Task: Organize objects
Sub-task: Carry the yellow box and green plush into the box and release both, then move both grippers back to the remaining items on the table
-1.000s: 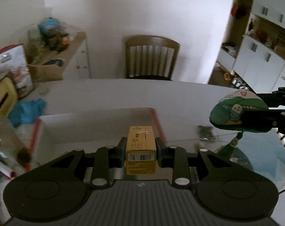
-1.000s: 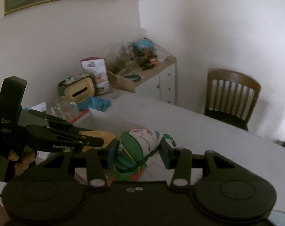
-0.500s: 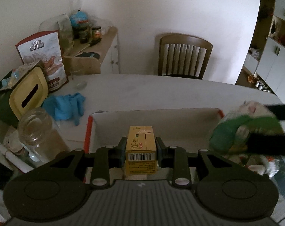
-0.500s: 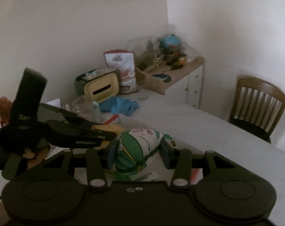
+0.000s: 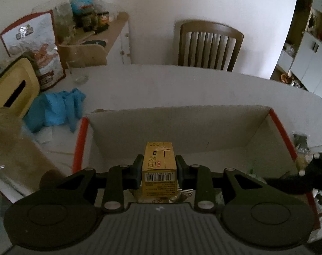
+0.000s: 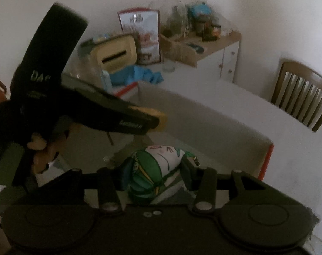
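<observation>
White table, open carton [image 5: 182, 119] — claws [image 5: 159, 165] clamp yellow box [image 5: 160, 161], green pouch [image 6: 154, 170].

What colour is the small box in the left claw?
Yellow, with a barcode label on its near face: the small box, clearest in the left wrist view.

The small yellow box [image 5: 159, 167] carries two large dark Chinese characters on its top face, 精油, with a small red mark beside them. Its near face bears a white barcode label with a row of digits beneath, too small to read, and lines of fine print below that stay illegible. In the right wrist view, the black body of the left gripper [image 6: 152, 123] shows pale letters "DA" on its upright handle and a blurred white brand line along its finger. The red-and-white bag [image 5: 36, 48] at far left has unreadable print.
</observation>
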`<control>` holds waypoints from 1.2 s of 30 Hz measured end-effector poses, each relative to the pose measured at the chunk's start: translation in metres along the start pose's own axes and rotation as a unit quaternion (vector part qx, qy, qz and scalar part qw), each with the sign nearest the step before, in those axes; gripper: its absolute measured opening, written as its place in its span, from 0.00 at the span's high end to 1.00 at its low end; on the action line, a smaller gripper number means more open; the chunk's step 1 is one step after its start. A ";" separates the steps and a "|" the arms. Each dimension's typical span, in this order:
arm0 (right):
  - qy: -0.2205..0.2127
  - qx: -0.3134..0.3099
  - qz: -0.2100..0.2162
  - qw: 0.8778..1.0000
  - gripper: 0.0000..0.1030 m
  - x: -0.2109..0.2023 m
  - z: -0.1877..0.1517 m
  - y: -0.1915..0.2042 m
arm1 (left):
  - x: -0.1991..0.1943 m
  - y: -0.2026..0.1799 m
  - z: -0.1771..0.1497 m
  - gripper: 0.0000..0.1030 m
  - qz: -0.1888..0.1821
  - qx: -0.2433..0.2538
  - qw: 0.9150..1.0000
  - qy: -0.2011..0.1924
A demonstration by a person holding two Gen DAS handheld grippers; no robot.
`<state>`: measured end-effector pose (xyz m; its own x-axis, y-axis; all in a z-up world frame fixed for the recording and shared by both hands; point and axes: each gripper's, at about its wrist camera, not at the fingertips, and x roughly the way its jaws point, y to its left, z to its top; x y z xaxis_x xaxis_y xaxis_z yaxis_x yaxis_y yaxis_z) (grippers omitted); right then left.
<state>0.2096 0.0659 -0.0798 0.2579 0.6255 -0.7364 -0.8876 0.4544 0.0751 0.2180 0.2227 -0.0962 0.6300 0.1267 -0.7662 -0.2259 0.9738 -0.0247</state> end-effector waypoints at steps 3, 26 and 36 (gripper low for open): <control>0.018 -0.003 -0.001 1.000 0.56 0.010 -0.006 0.003 | 0.014 -0.002 -0.001 0.70 0.004 0.002 1.000 0.020; 0.061 0.071 -0.002 0.996 0.48 0.019 -0.030 0.003 | 0.041 -0.012 -0.003 0.70 -0.005 0.029 0.995 0.092; 0.020 0.096 0.004 0.995 0.39 -0.021 -0.028 -0.006 | 0.007 -0.018 -0.001 0.41 -0.012 0.024 0.999 0.046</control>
<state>0.1984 0.0319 -0.0834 0.2323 0.6057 -0.7611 -0.7995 0.5645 0.2052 0.2260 0.2063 -0.1019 0.5642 0.0870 -0.8210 -0.1741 0.9846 -0.0154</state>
